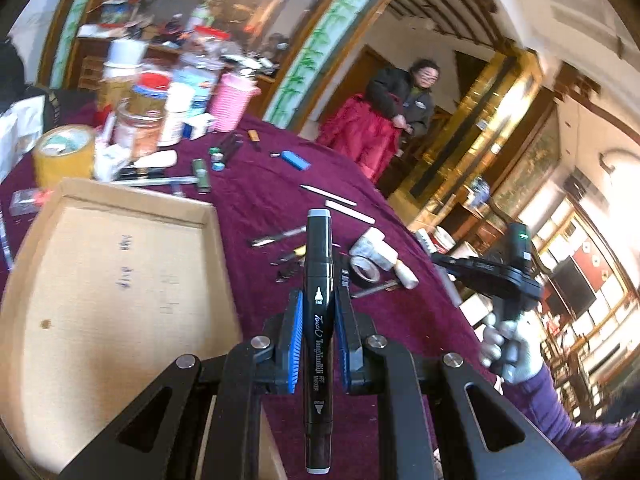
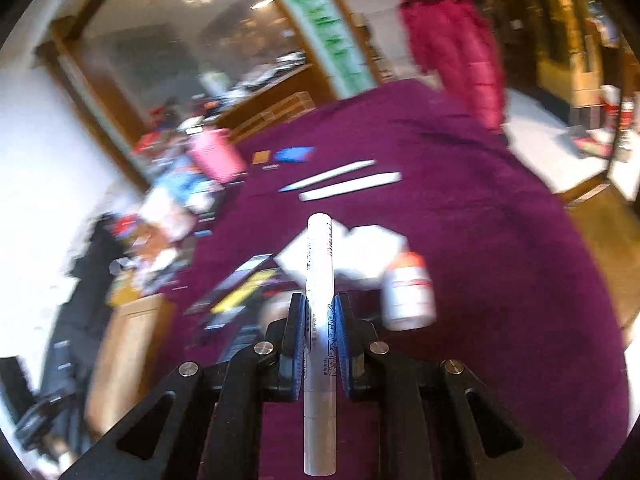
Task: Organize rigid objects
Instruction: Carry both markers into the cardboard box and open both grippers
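Both pairs of jaws are clamped on pens. On the left gripper (image 1: 319, 312) the blue pads (image 1: 295, 344) press against the two sides of a black art marker (image 1: 319, 320), which runs straight along the fingers, its grey-capped tip pointing forward past them and its other end reaching back toward the camera. It hangs above the maroon tablecloth (image 1: 256, 196), just right of an open cardboard box (image 1: 116, 280) with nothing visible inside.

Closed just as narrowly, the right gripper (image 2: 319, 312) pinches a white pen (image 2: 319, 320) between its pads (printed lettering runs down the barrel, too small to read). This pen also lies along the fingers, held clear of the cloth. Its view is blurred.

Loose things lie on the cloth ahead: two white sticks (image 1: 340, 202) side by side, a roll of tape (image 1: 366, 270), a blue block (image 1: 296, 160) and a white bottle with a red label (image 2: 408, 292). From the left camera, a gloved hand (image 1: 508, 344) grips the right gripper's handle off the table's right edge.
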A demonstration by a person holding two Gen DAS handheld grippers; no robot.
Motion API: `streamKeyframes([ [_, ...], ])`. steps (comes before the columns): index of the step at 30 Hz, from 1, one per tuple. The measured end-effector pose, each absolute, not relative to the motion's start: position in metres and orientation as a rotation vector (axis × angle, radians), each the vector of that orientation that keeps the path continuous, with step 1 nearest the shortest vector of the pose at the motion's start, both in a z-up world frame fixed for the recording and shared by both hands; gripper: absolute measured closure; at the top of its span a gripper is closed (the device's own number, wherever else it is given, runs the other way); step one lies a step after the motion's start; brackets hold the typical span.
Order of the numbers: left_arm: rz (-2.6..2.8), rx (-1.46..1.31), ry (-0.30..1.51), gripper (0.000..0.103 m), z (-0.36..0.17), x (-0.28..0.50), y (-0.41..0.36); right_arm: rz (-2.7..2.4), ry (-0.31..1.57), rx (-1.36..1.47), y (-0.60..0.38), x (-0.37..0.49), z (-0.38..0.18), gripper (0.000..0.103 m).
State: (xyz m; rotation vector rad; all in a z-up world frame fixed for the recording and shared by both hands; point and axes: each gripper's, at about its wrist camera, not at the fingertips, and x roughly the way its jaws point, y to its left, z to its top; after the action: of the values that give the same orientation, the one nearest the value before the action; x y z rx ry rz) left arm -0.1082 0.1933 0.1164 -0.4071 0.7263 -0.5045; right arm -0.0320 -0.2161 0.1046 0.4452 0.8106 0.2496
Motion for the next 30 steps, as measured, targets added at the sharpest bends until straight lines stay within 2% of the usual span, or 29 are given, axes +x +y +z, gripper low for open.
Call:
streamKeyframes([
  [5, -0.423, -0.451, 0.775, 0.088, 0.116, -0.089, 0.231, 0.537, 0.845, 0.556, -0.121, -0.024, 0.109, 0.087],
  [12, -0.335, -0.457, 0.820, 0.089, 0.096, -0.041, 0.260, 0.701, 0.977, 0.455, 0.035, 0.010, 0.095, 0.087],
  [18, -0.298, -0.491, 0.892, 0.089, 0.066, 0.002, 0.274, 0.630, 1.039, 0.363, 0.078, 0.028, 0.071, 0.087],
  [28, -0.232, -0.481, 0.937, 0.088, 0.041, 0.018, 0.267, 0.489, 1.042, 0.240, 0.093, 0.040, 0.057, 0.085],
  [29, -0.227, -0.477, 0.936, 0.087, 0.041, 0.017, 0.267, 0.484, 1.038, 0.236, 0.093, 0.039, 0.057, 0.084],
  [30, -0.222, -0.470, 0.935, 0.080, 0.041, 0.017, 0.266, 0.481, 1.037, 0.226, 0.094, 0.039, 0.057, 0.076],
])
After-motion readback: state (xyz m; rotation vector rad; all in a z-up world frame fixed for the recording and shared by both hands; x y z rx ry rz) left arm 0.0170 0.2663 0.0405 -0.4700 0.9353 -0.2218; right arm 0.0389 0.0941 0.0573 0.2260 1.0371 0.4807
